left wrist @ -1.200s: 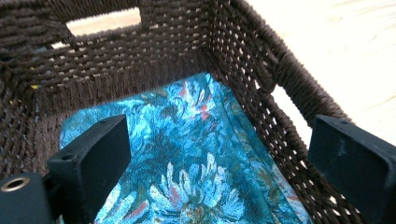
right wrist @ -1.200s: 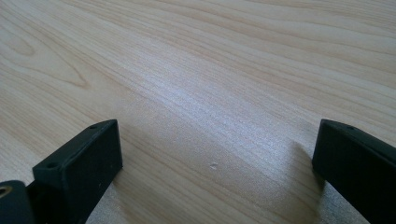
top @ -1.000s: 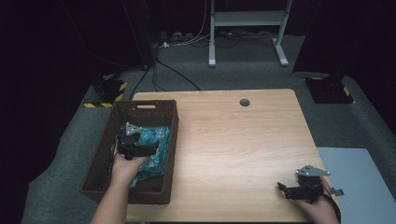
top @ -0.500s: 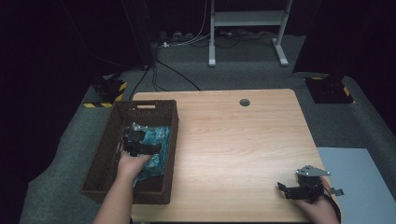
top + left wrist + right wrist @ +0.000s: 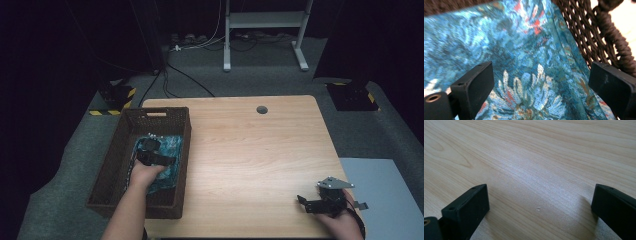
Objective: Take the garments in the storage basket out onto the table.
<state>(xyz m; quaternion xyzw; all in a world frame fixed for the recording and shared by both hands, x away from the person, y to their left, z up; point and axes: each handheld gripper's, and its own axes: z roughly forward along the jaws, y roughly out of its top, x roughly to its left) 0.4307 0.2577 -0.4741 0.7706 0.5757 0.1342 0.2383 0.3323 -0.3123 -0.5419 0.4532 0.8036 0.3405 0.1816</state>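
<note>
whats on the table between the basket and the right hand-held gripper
Nothing: in the high view the wooden table is bare from the wicker basket across to the right hand-held gripper. The right gripper view also shows plain wood between its open jaws.

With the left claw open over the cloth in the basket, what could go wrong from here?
1. The left claw hangs open over the blue patterned cloth, right beside the woven basket wall. Closing there might snag the weave along with the fabric.
2. The cloth lies flat between the jaws, so a shallow pinch could slip off or gather only a thin fold.
3. The right claw sits open on the table, far from the basket; lifting the cloth could drag the unsteadied basket.
</note>
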